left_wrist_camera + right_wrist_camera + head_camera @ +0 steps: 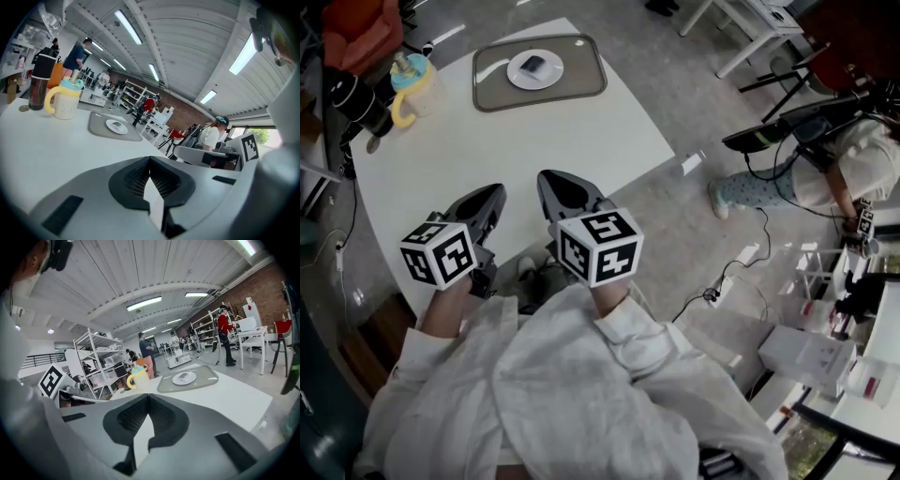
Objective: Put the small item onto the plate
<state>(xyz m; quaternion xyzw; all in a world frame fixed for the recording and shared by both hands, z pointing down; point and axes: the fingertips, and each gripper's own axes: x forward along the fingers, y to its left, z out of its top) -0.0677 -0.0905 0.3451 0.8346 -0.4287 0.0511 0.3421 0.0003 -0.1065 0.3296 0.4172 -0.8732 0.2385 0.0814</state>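
Note:
A white plate [546, 79] sits in a grey tray [581, 86] at the far side of the white table, with a small dark item [533, 65] lying on it. The plate [112, 126] and tray [98, 130] show far ahead in the left gripper view. In the right gripper view the plate [178, 379], the item [185, 376] and the tray [208, 377] also lie well ahead. My left gripper [492, 194] [150, 159] and right gripper [546, 178] [149, 397] hover side by side over the table's near edge. Both are shut with nothing in them.
A cup [412, 86] [65, 99] [137, 377] with a yellow handle and blue lid stands at the table's far left, beside a dark bottle [356, 98] [40, 79]. A person [848, 164] sits to the right, and cables [759, 253] trail over the floor.

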